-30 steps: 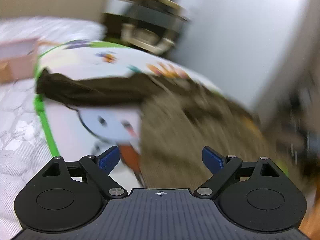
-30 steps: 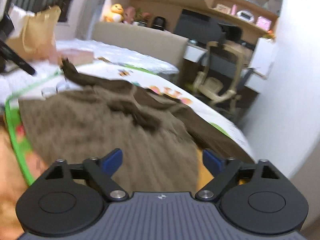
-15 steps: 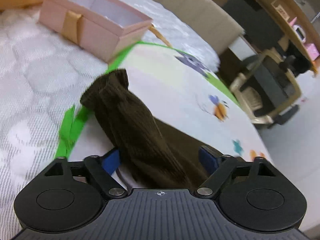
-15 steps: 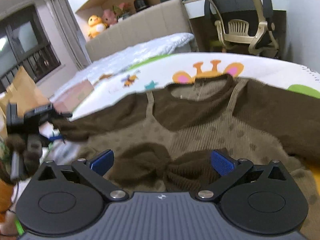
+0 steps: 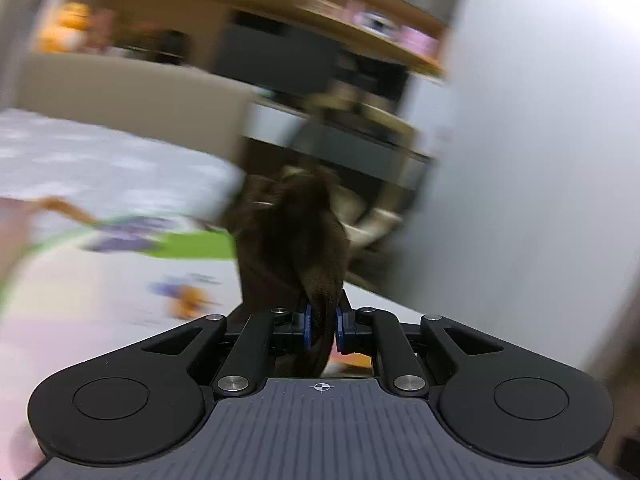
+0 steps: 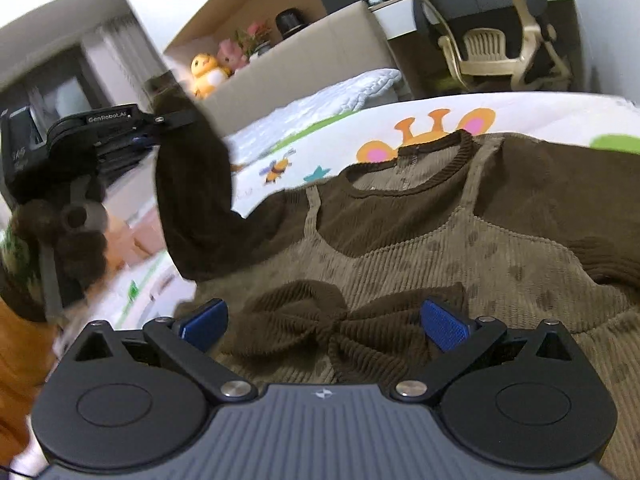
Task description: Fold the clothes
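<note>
My left tongs (image 5: 320, 326) are closing on the dark sleeve (image 6: 192, 184), lifted left of the dress (image 6: 440, 248) spread on the bed (image 6: 520, 112); my right tongs (image 6: 324, 326), wide and empty, hover over its bow (image 6: 320, 320), so the sleeve's length must swing rightward across the chest.

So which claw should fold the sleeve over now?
Probably the left claw: its jaws are closing on the dark sleeve, which is lifted off the bed. The right claw is open above the bow, holding nothing.
</note>
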`<state>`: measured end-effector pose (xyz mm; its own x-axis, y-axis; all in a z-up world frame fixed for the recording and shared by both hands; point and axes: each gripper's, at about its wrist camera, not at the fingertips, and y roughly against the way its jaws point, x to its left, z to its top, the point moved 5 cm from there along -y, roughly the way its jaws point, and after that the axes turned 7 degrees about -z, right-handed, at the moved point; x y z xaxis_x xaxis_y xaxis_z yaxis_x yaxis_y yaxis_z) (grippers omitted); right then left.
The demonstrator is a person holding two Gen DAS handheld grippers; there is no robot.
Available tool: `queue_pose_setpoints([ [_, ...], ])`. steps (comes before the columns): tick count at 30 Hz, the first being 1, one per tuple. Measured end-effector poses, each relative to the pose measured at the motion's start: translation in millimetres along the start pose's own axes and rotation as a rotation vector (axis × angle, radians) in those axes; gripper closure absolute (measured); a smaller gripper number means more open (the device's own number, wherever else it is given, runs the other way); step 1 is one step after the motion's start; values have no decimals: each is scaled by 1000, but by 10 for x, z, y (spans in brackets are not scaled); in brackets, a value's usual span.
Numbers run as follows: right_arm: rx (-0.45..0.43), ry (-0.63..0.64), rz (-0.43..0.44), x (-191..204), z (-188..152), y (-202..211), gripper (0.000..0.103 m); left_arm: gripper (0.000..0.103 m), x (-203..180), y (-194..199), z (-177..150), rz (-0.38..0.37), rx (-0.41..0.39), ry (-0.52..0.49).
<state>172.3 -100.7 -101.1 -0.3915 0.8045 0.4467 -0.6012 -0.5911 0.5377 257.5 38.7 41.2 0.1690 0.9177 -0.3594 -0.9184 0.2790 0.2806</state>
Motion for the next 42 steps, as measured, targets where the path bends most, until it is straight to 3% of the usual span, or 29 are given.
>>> queue_pose_setpoints([
  [4, -96, -5, -78, -138, 137, 315, 0, 88, -429, -332, -282, -127, 98, 13],
  [5, -120, -1, -105, -184, 162, 415, 0, 79, -491, -435, -388, -152, 136, 25],
  [6, -141, -2, -133, -240, 184, 524, 0, 60, -527, -519, -491, -174, 184, 32],
  [9, -206, -9, -274, -515, 235, 928, 0, 36, -638, -629, -799, -242, 315, 33],
  [12, -273, -19, -477, -856, 250, 1343, 1, 19, -689, -505, -925, -269, 341, -17],
  [14, -314, -62, -645, -1190, 256, 1599, 5, 15, -725, -381, -957, -288, 344, -43],
  [18, -352, -295, -842, -2004, 224, 1974, 8, 10, -740, -205, -968, -287, 330, -117],
  [20, -333, -414, -825, -2367, 181, 1978, 8, 10, -663, -314, -948, -251, 339, -124],
  [23, -288, -605, -663, -2745, 103, 1781, 9, 10, -538, -389, -949, -226, 366, -78],
  [24, -269, -664, -600, -2827, 77, 1674, 20, 10, -495, -395, -956, -223, 378, -53],
  [25, -253, -709, -550, -2878, 65, 1568, 40, 10, -474, -353, -940, -222, 378, -48],
  [26, -238, -707, -536, -2863, 101, 1494, 50, 9, -454, -307, -922, -221, 376, -43],
  [27, -224, -683, -539, -2818, 161, 1437, 72, 9, -428, -261, -888, -219, 370, -45],
  [28, -231, -620, -552, -2688, 274, 1420, 83, 9, -402, -215, -853, -218, 364, -47],
  [32, -352, -256, -565, -1732, 912, 1536, 86, 8, -247, 5, -724, -201, 334, -53],
  [35, -417, -21, -447, -810, 1381, 1425, 87, 7, -93, 72, -719, -172, 334, -25],
  [39, -350, 159, -277, 110, 1719, 836, 88, 7, 64, 165, -748, -183, 340, 45],
  [42, -267, 247, -231, 483, 1730, 243, 88, 7, 129, 286, -752, -204, 339, 61],
])
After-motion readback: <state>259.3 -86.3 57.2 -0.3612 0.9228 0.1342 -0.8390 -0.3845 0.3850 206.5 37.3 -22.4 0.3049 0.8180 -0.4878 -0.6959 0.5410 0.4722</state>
